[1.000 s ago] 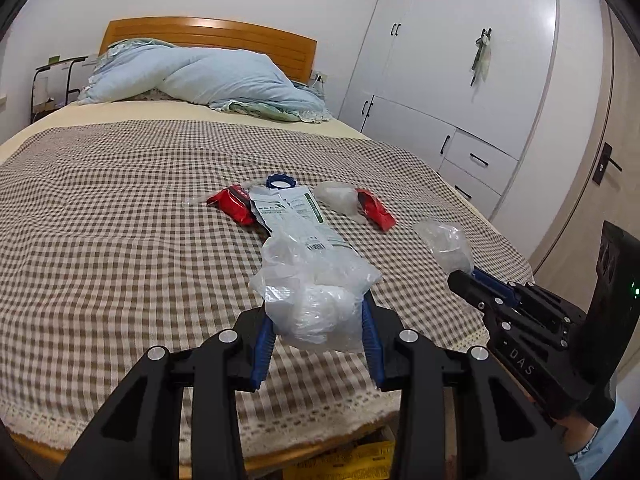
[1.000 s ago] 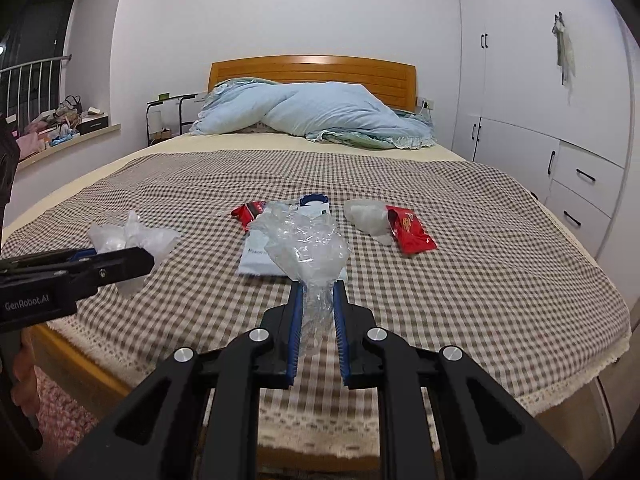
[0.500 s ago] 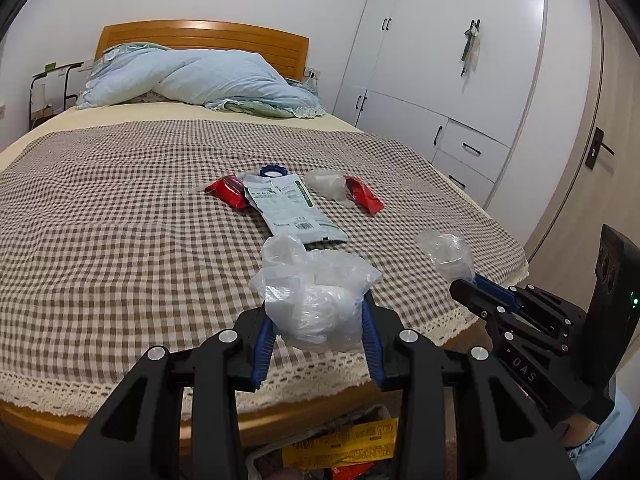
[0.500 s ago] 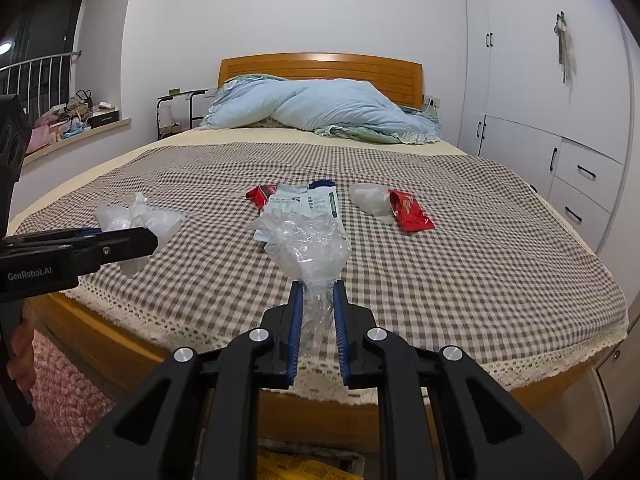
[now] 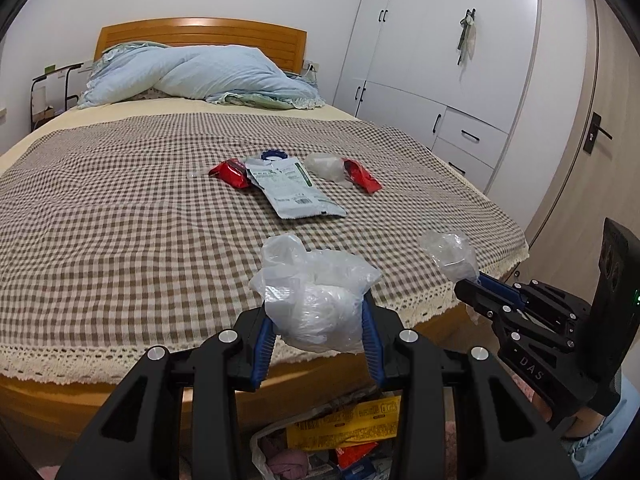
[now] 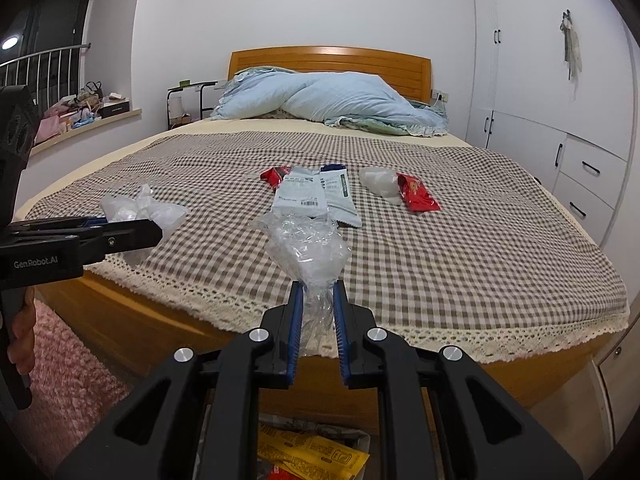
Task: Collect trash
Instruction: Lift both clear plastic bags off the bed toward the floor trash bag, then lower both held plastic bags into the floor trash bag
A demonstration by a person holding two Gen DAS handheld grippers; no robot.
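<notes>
While both grippers hung past the foot of the bed [image 5: 120, 208], the left gripper [image 5: 318, 330] clamped a bulky white plastic bag [image 5: 316, 300] with no clear long axis. The right gripper [image 6: 316, 312] pinched a crumpled clear wrapper [image 6: 306, 252], its long axis running upward from the fingers. 2 red packets [image 6: 418, 198] lay on the checked bedspread beside white wardrobes [image 5: 452, 60].

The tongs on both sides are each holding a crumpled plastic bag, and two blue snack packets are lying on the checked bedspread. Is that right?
Not quite. The two snack packets on the checked bedspread are red, not blue, as the right wrist view shows. The rest is right: the left tongs and the right tongs each hold a crumpled plastic bag.
</notes>
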